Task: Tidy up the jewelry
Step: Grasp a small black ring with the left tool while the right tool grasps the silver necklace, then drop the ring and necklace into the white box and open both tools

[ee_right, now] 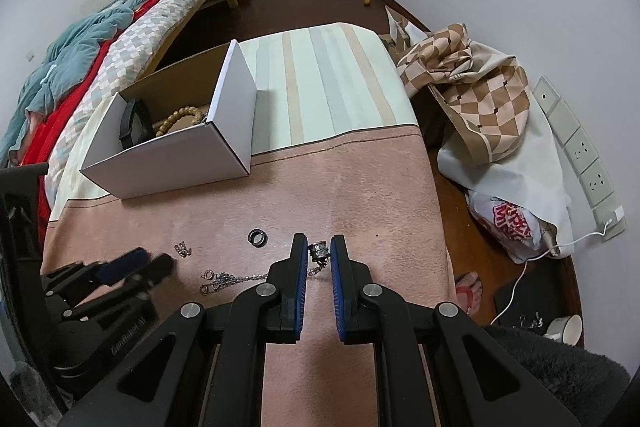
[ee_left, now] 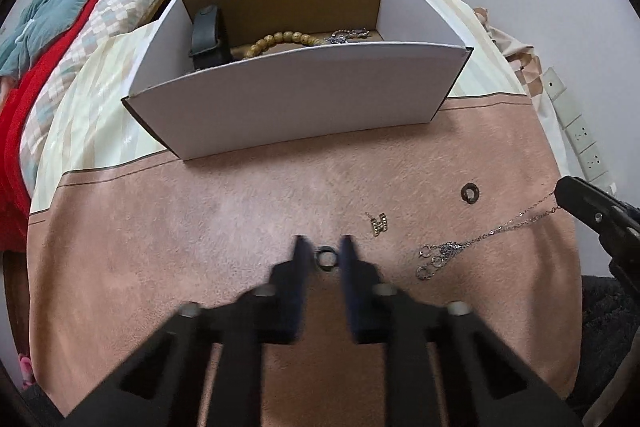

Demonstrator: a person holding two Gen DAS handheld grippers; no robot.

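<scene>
The left gripper (ee_left: pixel 324 247), black with blue-padded fingers, is lowered to the pink suede-like mat (ee_left: pixel 200 227) with its jaws parted around a small dark metal ring (ee_left: pixel 327 257) — the ring lies between the fingertips, and motion blur hides whether either pad touches it. The right gripper (ee_right: pixel 319 247), also with its jaws apart, straddles a chunky silver pendant (ee_right: pixel 319 251) lying on the same mat; whether the pads touch it cannot be told. From that pendant a thin silver chain necklace (ee_right: pixel 240 277) trails toward the left gripper and ends in small silver loops. Near the ring, on the side toward the chain, sits a small gold rhinestone earring (ee_left: pixel 379 224), and farther that way a second dark ring (ee_left: pixel 471 193). Beyond the ring, at the far edge of the mat, stands an open white cardboard box (ee_left: pixel 296 99) — inside it are a black watch strap (ee_left: pixel 206 35), a tan wooden bead bracelet (ee_left: pixel 276 41) and some silver jewellery (ee_left: pixel 347 35).
</scene>
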